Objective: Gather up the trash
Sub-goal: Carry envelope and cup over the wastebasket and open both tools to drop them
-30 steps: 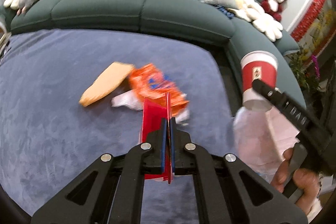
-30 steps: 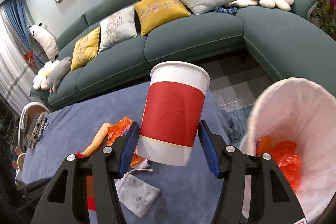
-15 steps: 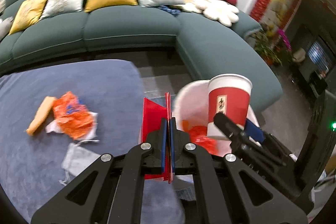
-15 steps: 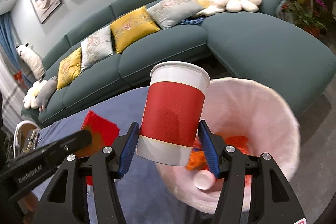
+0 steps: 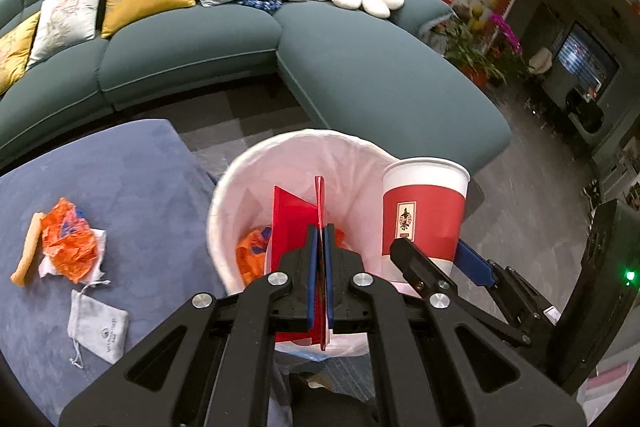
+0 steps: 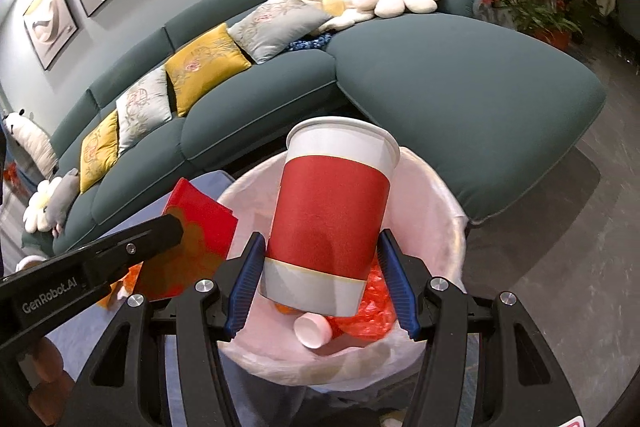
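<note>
My left gripper [image 5: 320,239] is shut on a red paper envelope [image 5: 294,223] and holds it over the white-lined trash bin [image 5: 236,179]. My right gripper [image 6: 322,259] is shut on a red and white paper cup [image 6: 332,211], held upright above the same bin [image 6: 448,211]. In the bin lie orange plastic wrappers [image 6: 376,303] and a small white cap [image 6: 312,327]. The cup [image 5: 424,211] and the right gripper [image 5: 436,263] also show in the left wrist view. The envelope [image 6: 196,235] and the left gripper show in the right wrist view.
On the blue rug [image 5: 132,179] left of the bin lie an orange crumpled wrapper [image 5: 68,239], an orange stick-shaped packet [image 5: 26,255] and a grey drawstring pouch [image 5: 98,327]. A teal curved sofa [image 5: 360,67] with cushions runs behind. Plants [image 5: 480,43] stand at the right.
Both grippers have moved right from over the rug to above the bin, carrying the envelope and the cup. Their grips have not changed.
</note>
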Motion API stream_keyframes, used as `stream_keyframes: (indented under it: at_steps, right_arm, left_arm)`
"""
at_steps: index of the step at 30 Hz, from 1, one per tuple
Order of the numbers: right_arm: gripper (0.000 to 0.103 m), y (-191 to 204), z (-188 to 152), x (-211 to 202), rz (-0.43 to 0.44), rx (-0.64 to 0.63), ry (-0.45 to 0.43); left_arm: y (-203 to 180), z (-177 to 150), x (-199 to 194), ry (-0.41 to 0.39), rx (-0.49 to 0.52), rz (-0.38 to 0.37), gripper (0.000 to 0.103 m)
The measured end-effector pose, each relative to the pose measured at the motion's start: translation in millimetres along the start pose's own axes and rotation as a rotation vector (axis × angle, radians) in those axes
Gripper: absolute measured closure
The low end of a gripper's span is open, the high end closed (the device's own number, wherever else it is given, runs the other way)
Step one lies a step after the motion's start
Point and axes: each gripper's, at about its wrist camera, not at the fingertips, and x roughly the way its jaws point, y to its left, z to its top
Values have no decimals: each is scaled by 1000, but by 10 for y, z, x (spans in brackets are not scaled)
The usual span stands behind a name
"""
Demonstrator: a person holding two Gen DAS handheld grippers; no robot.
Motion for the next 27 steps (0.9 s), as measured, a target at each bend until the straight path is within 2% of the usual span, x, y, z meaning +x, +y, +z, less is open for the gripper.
stream_keyframes:
  at_steps: [10,12,13,14,16,27]
  right_arm:
    - [46,-62,-13,80,-8,13,10]
    - [45,-58,-11,98,-4,15,15]
    - [45,-50,-9,105,-6,16,17]
    - [45,-41,-9,110,-10,17,17]
    - [45,-41,-8,107,-6,16,14]
    - [45,81,7,102,5,-5,17]
  left_arm:
    - [-2,32,191,37,-9,-19,98]
    - [25,44,207,41,-24,-10,87]
    - [41,46,208,41,-32,-5,73]
    - [41,43,197,36,-39,-1,64]
    - [67,36,168,24,-49,11,57]
    - [254,6,76,23,-95,39,56]
